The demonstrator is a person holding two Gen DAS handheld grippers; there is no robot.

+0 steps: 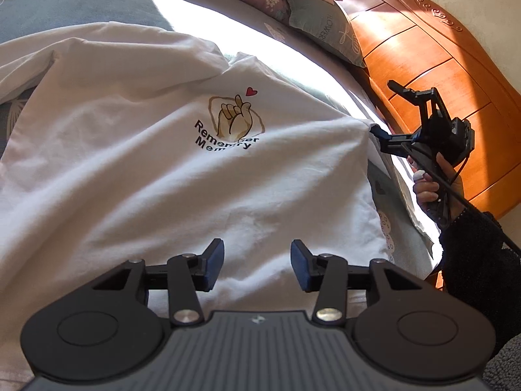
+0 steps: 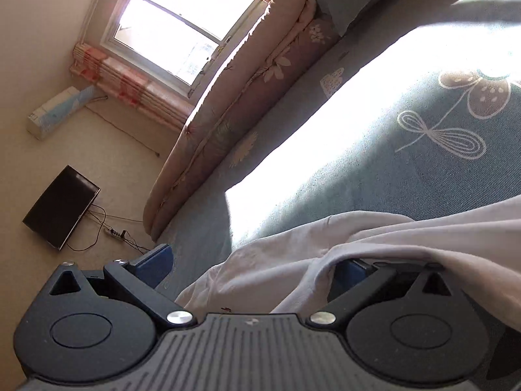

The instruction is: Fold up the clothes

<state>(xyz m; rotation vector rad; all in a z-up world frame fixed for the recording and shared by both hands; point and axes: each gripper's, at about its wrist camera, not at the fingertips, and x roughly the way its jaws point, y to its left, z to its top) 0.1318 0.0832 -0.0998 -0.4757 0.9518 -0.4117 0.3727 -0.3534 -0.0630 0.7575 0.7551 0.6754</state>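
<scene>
A white T-shirt with a finger-heart print and black lettering lies spread and wrinkled on the bed. My left gripper is open and empty, just above the shirt's near edge. My right gripper is open at the shirt's right corner, its lower finger at the cloth edge and its upper finger raised off it. In the right wrist view the shirt lies between the spread fingers of the right gripper, and cloth drapes over the right finger, partly hiding it.
The bed has a grey-blue floral sheet with a bright sun patch. A folded quilt and a pillow lie at the head, by the wooden headboard. A window and a dark screen are beyond.
</scene>
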